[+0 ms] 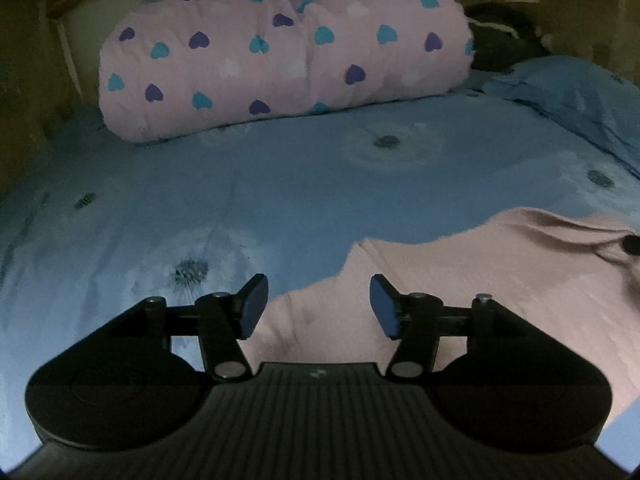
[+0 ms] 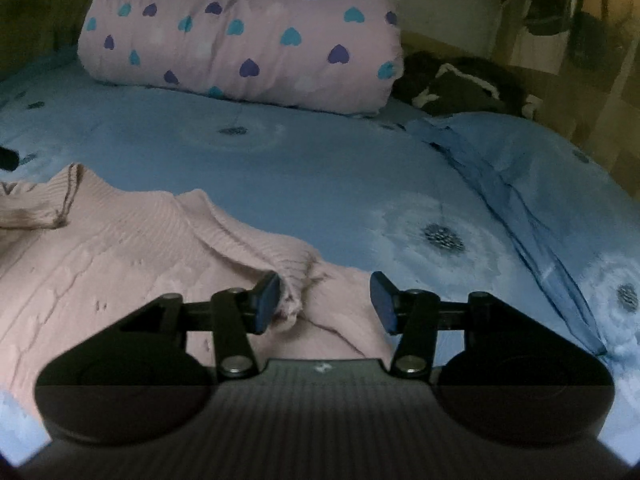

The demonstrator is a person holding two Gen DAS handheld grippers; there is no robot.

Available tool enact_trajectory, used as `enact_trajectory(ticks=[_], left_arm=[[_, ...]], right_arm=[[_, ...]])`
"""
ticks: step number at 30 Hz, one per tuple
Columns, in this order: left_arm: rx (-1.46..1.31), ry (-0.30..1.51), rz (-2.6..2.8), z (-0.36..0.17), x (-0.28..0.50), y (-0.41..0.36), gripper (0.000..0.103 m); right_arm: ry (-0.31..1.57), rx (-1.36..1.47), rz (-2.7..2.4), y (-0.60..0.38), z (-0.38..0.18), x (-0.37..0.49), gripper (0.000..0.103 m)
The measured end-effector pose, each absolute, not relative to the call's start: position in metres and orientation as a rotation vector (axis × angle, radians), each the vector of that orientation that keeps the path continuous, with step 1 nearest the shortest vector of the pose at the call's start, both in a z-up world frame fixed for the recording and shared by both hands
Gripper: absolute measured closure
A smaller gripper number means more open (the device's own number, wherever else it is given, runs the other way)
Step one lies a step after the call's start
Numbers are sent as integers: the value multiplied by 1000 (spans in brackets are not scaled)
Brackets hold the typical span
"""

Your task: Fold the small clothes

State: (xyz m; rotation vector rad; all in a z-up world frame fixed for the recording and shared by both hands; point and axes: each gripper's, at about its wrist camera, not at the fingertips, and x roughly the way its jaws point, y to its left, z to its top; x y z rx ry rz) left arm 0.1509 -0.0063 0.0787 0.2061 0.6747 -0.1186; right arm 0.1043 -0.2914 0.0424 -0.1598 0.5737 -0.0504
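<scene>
- Both views dim overall, cool blue cast; corners go near black from fisheye vignetting.
- Strong barrel distortion: the blue bedspread bulges like a dome, edges curve down on both sides.
- Brightest patches sit low, at the frame edges beside each gripper body, where the bedspread washes pale.
- left gripper and right gripper read as near-silhouettes, only the bolts glinting.
- Soft focus and smeary compression throughout; heart-print duvet roll has mushy edges.
- Pink sweater knit ribs resolve in right wrist view; left wrist view renders it flat.
- Background top corners murky, warm brown, detail unreadable.
</scene>
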Motion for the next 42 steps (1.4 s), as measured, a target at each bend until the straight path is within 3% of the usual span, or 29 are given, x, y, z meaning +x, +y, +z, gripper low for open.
enact_trajectory(ticks=[15,16,19,22,28,30,32,42], left_arm=[[412,698,-200,35,121,-25,34],[448,687,-179,30,122,-28,37],[464,683,-160,22,128,-26,81],[369,659,-83,28,140,-10,85],[212,673,150,29,174,36,82],[131,686,186,29,178,53,71],[43,689,212,31,176,67,52],[-51,693,155,50,147,66,41]], right_arm=[[589,-119,-44,-319,45,98,51],[589,-116,-37,-319,45,98,51],[581,-105,-27,-319,47,98,51],[575,-98,-26,-320,49,98,51],[591,-100,-38,-321,43,102,51],[593,-103,-37,-320,42,103,51],[591,-106,-36,-319,42,104,51],[551,-207,80,-302,30,112,51]])
